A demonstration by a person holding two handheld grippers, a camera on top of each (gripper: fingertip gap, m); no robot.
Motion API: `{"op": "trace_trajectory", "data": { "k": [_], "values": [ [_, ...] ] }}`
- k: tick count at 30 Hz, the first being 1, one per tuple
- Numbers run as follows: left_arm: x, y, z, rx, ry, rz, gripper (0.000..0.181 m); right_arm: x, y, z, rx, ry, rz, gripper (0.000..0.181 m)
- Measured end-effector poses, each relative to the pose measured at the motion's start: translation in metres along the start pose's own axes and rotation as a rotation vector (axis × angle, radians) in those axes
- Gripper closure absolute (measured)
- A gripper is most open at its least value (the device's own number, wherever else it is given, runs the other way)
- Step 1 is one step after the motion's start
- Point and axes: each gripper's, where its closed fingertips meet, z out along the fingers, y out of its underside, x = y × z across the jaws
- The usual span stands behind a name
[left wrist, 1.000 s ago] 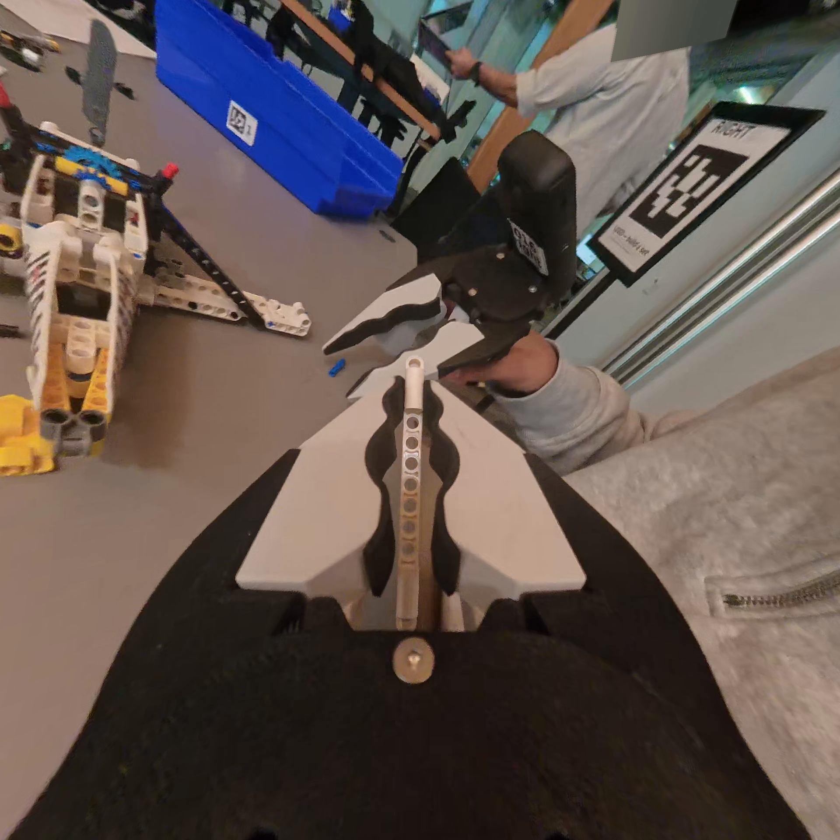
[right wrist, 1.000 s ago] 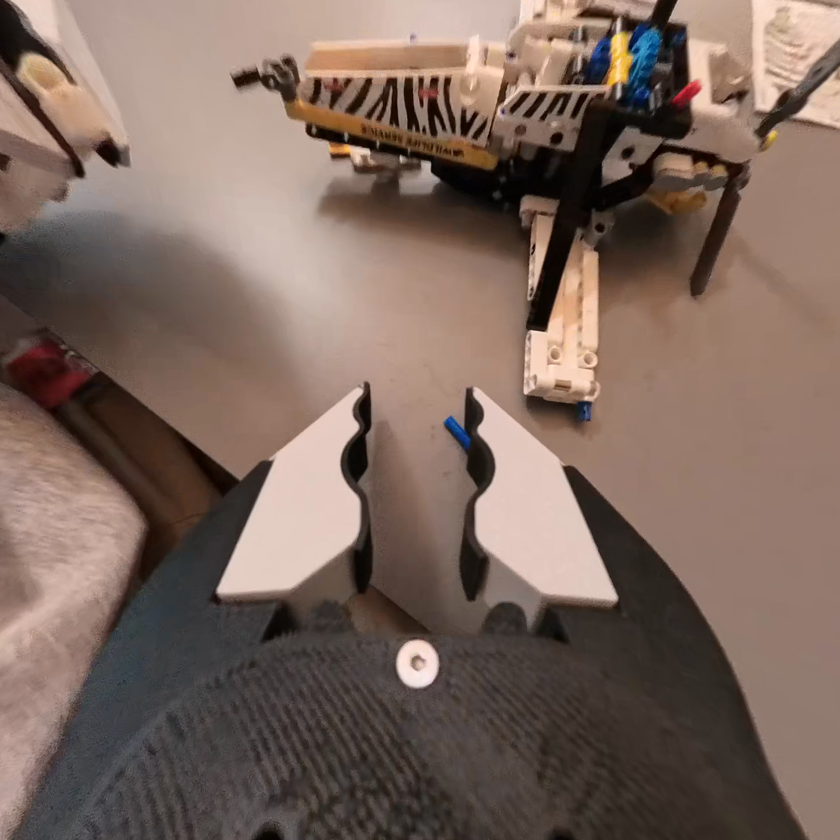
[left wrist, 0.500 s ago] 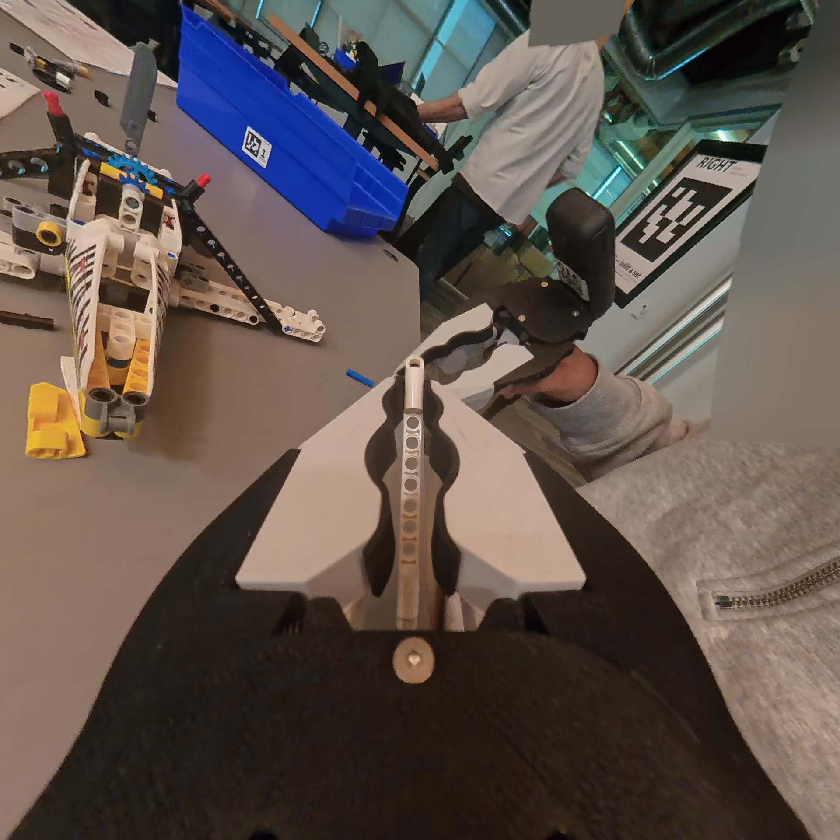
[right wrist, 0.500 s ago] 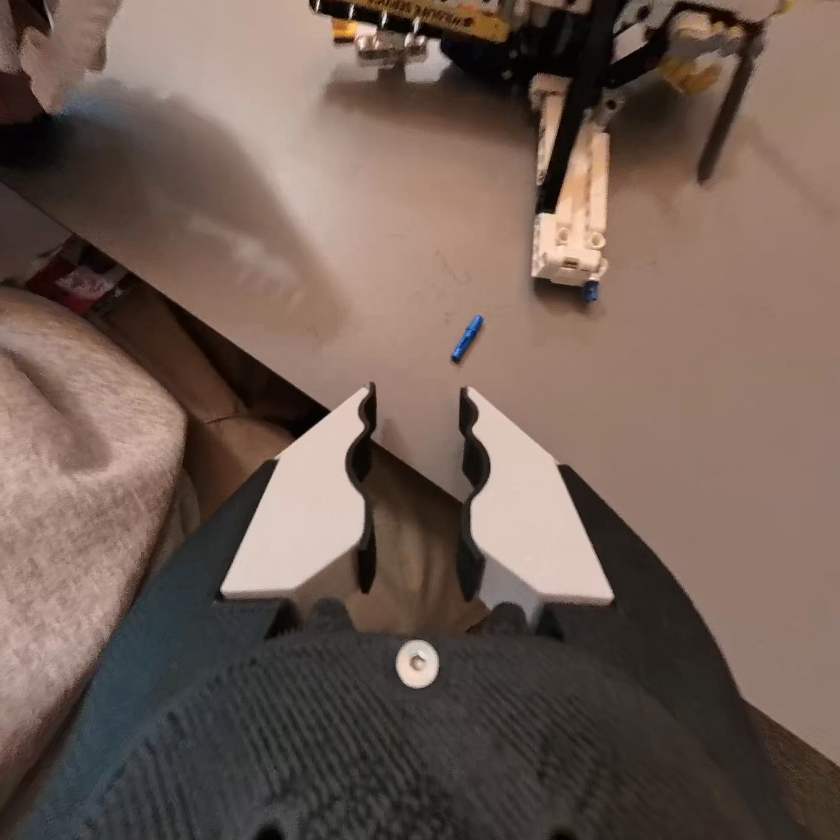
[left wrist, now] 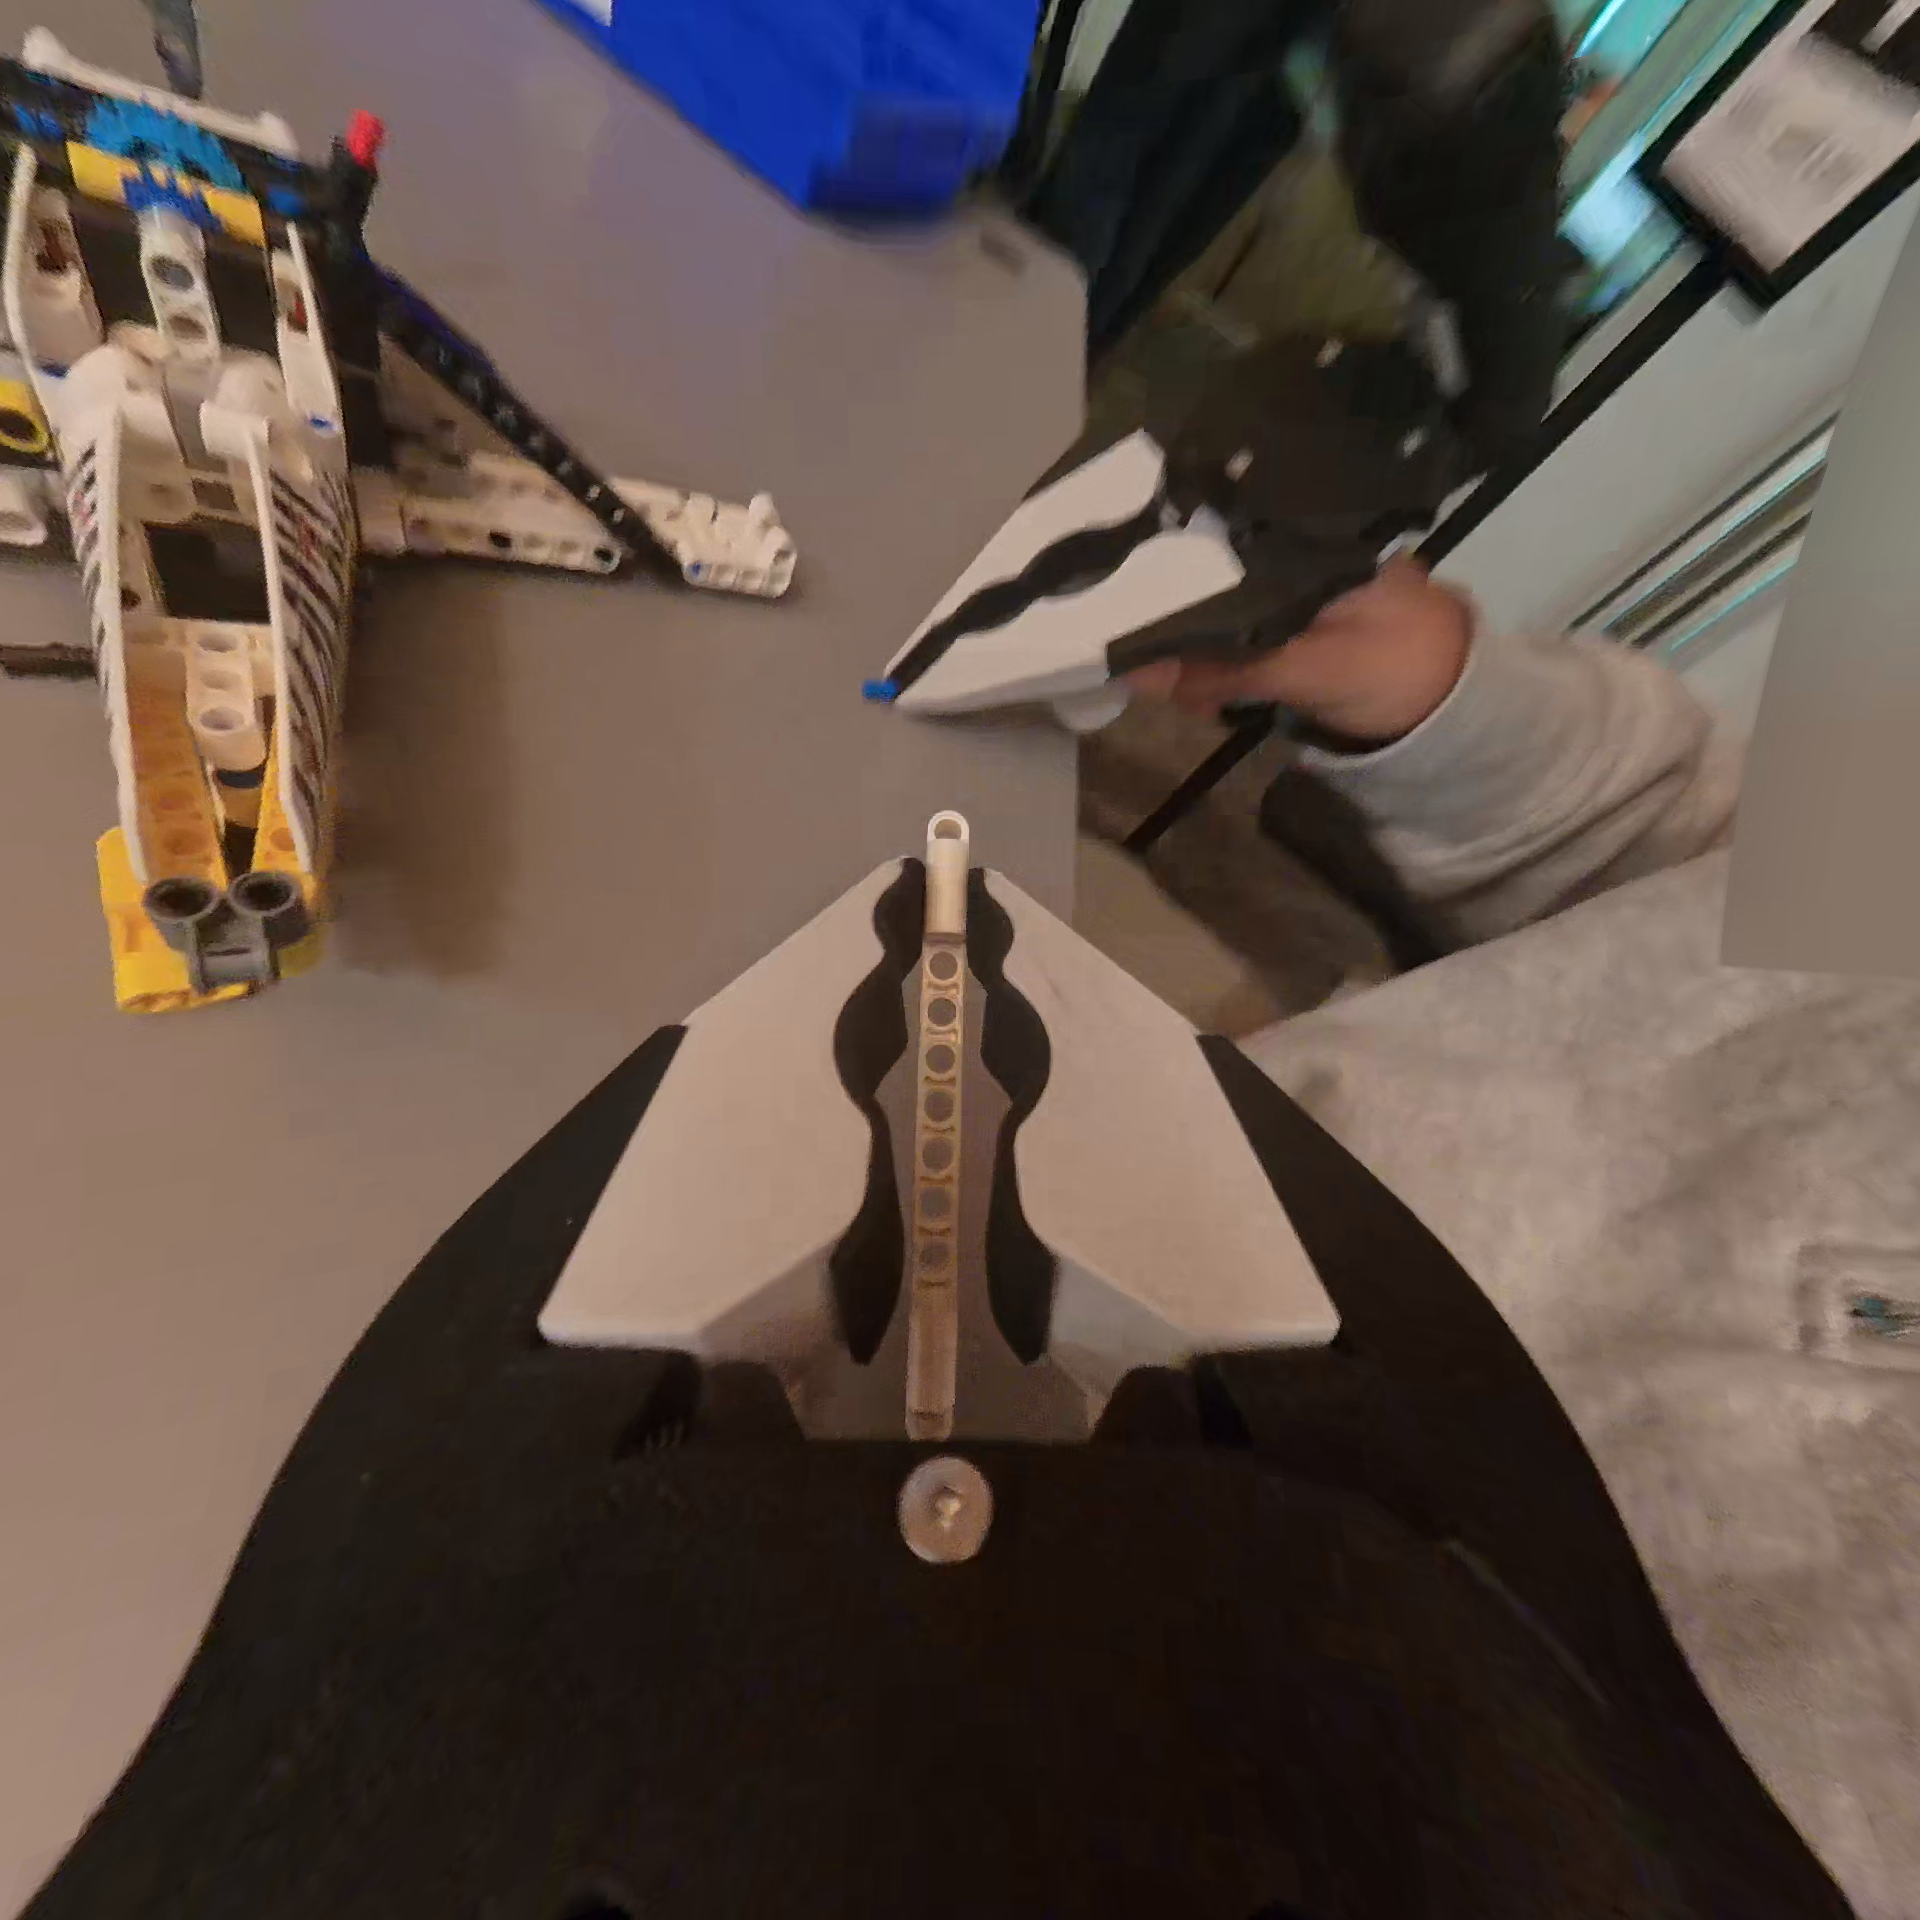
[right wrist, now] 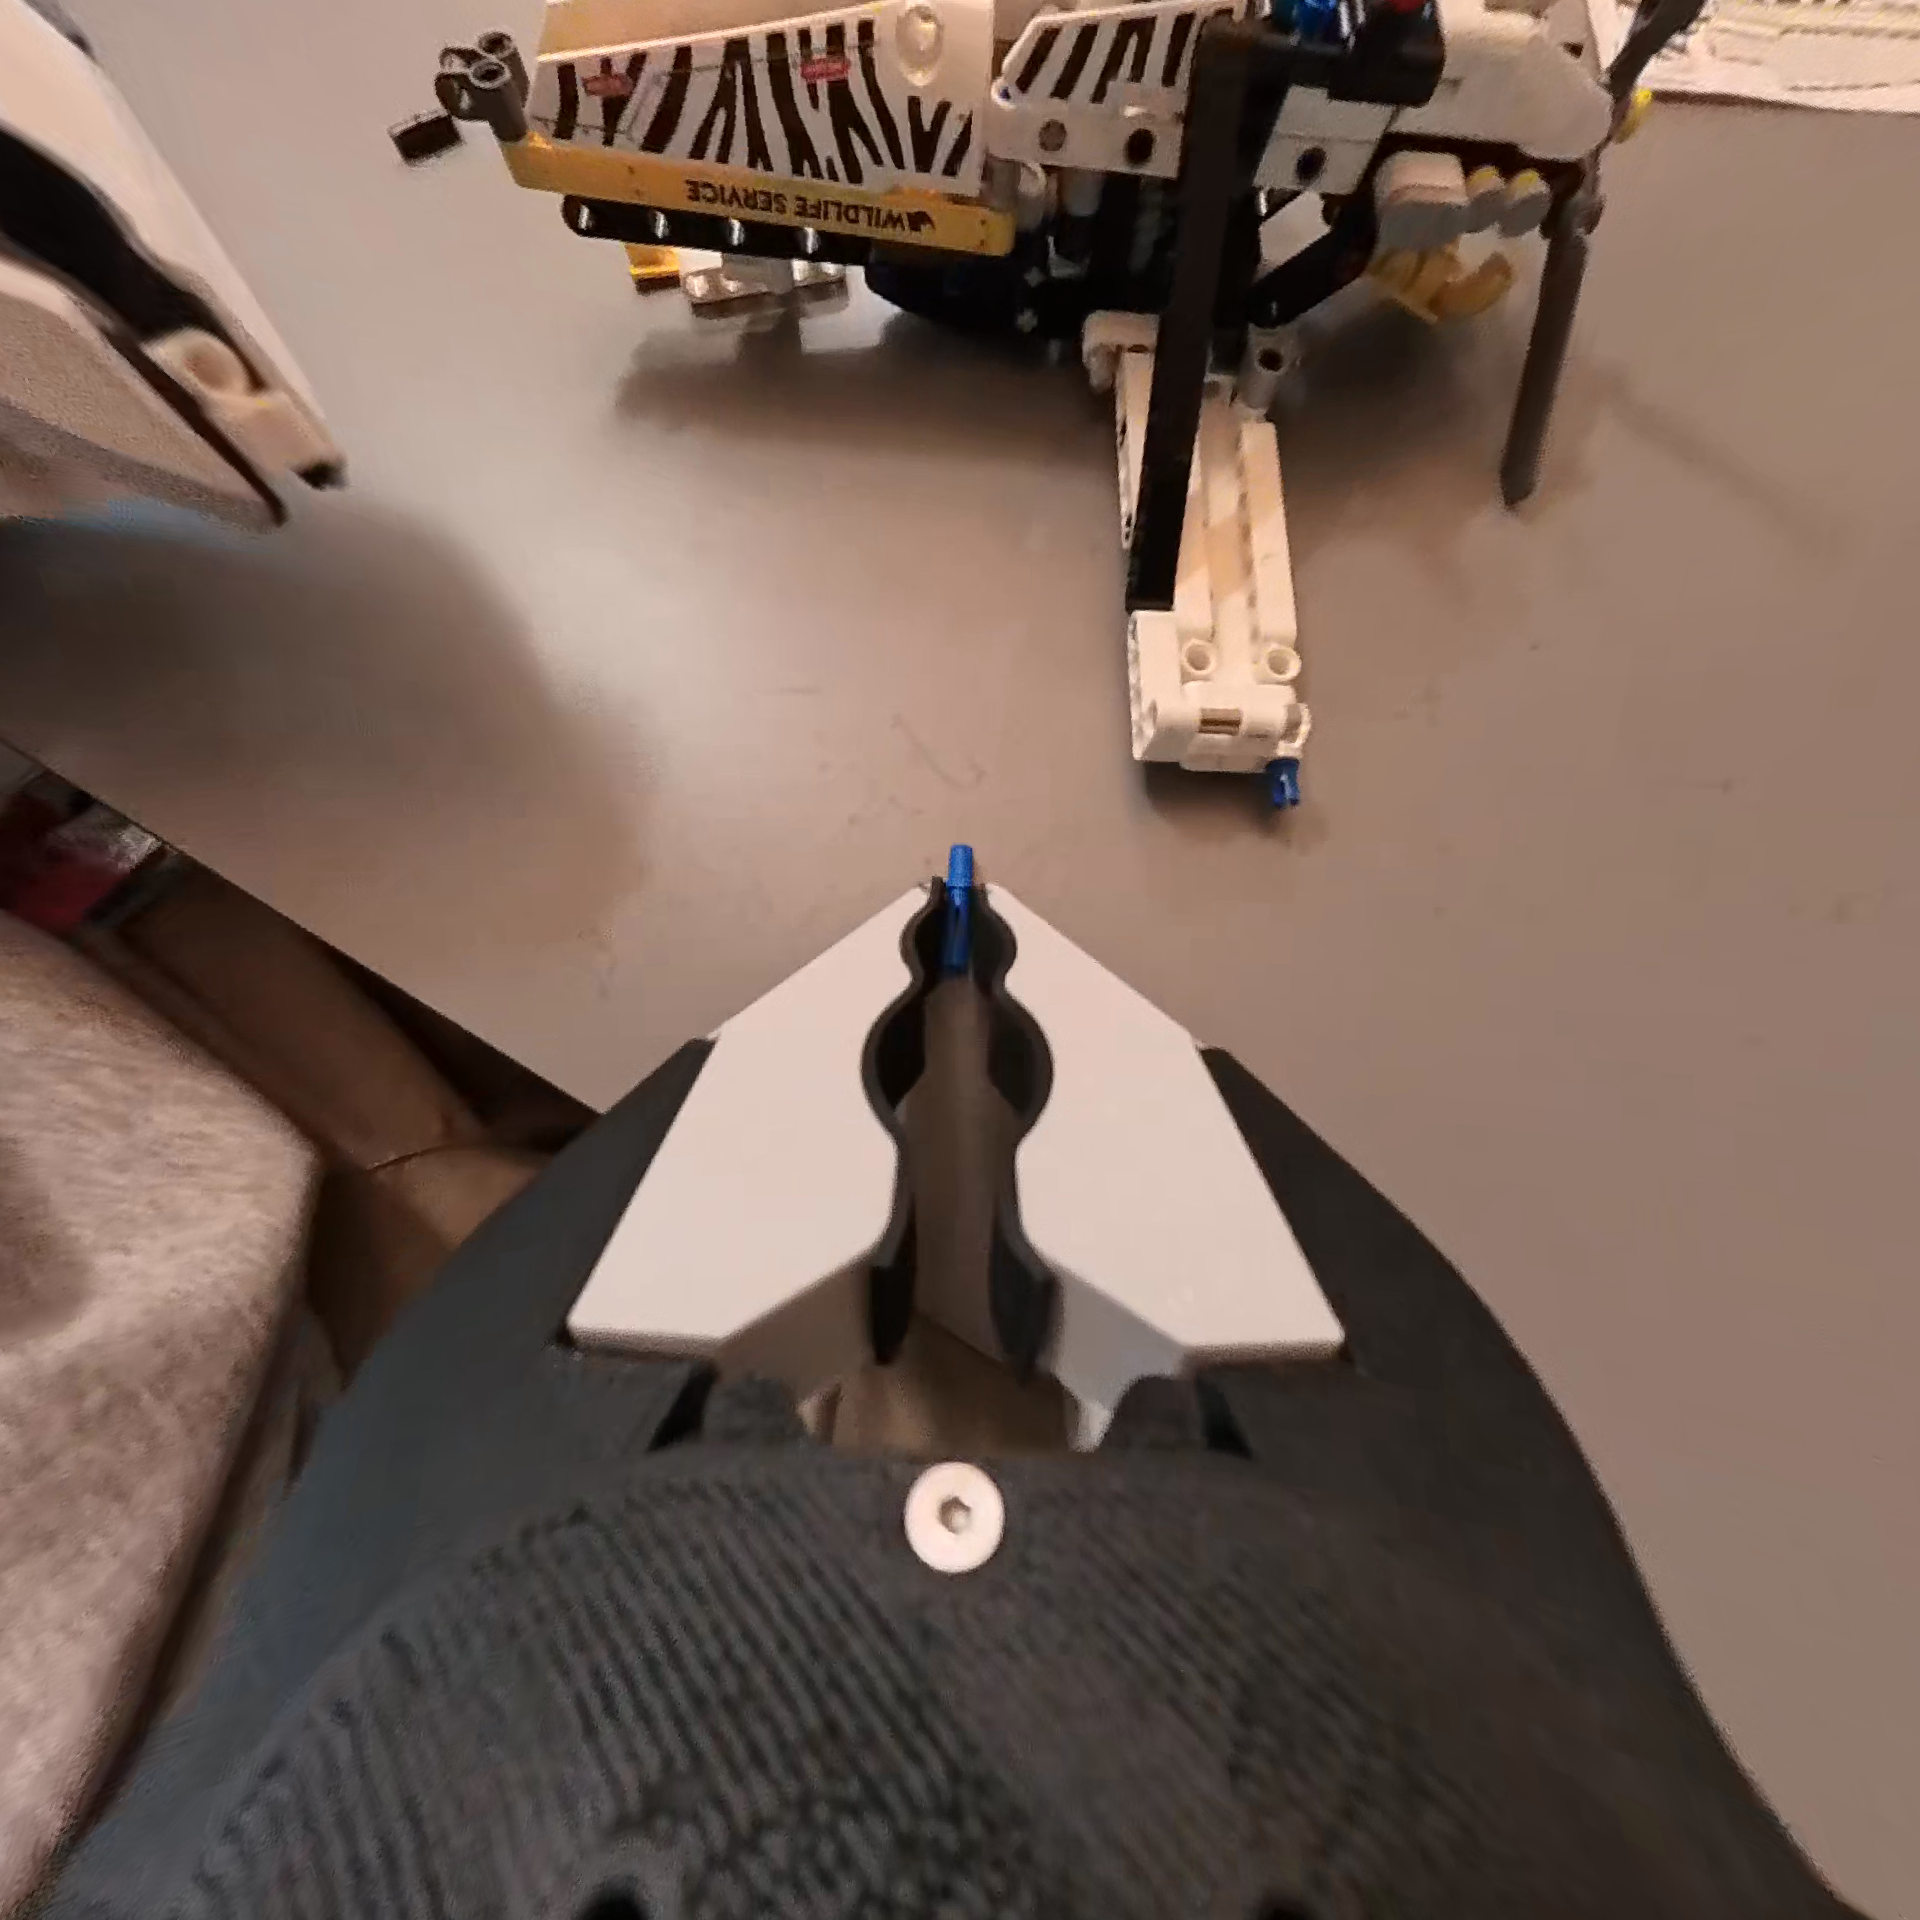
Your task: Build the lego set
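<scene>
A zebra-striped white, yellow and black lego aircraft [left wrist: 197, 540] stands on the grey table [left wrist: 582, 883], also in the right wrist view [right wrist: 1039, 156]. My left gripper [left wrist: 943, 883] is shut on a long white beam with holes [left wrist: 940, 1101], whose end sticks out past the fingertips. My right gripper [right wrist: 961, 894] is shut on a small blue pin [right wrist: 958, 904] near the table's front edge. In the left wrist view the right gripper [left wrist: 1049, 613] shows with the blue pin [left wrist: 878, 687] at its tip. The aircraft's white wing end [right wrist: 1216, 675] carries another blue pin [right wrist: 1285, 787].
A blue bin [left wrist: 831, 83] stands at the table's back. A framed marker sign [left wrist: 1787, 135] is at the far right. A person's hand [left wrist: 1340, 655] and grey sleeve [left wrist: 1507, 790] hold the right gripper. Printed sheets [right wrist: 1787, 52] lie beyond the aircraft. Spacing between my two grippers at the tips: around 12 centimeters.
My right gripper has closed on the blue pin that lay on the table and holds it at the fingertips. My left gripper still holds the beam and has tilted towards the table.
</scene>
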Motion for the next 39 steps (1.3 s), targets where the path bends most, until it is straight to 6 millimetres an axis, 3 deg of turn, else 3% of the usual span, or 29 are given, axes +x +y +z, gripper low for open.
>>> {"op": "trace_trajectory", "data": {
  "k": [3, 7, 11, 14, 24, 31, 39],
  "values": [
    [-0.007, 0.018, 0.006, -0.152, -0.058, 0.07, 0.175, -0.013, -0.004, 0.001, 0.033, -0.053, -0.07, 0.179],
    [-0.007, 0.048, 0.017, -0.375, -0.039, 0.142, 0.173, -0.064, -0.026, -0.004, 0.175, -0.246, -0.25, 0.179],
    [0.001, 0.05, 0.025, -0.425, 0.039, 0.177, 0.173, -0.094, -0.029, -0.001, 0.188, -0.328, -0.501, 0.179],
    [0.002, 0.05, 0.027, -0.453, 0.06, 0.207, 0.173, -0.093, -0.023, 0.005, 0.138, -0.326, -0.613, 0.179],
    [0.007, 0.051, 0.028, -0.472, 0.13, 0.152, 0.174, -0.096, -0.019, 0.001, 0.069, -0.437, -0.81, 0.179],
    [0.007, 0.05, 0.028, -0.459, 0.151, 0.151, 0.173, -0.098, -0.021, 0.001, 0.067, -0.491, -0.822, 0.179],
    [0.008, 0.052, 0.028, -0.488, 0.174, 0.179, 0.173, -0.1, -0.019, 0.001, 0.049, -0.627, -0.716, 0.18]
  ]
}}
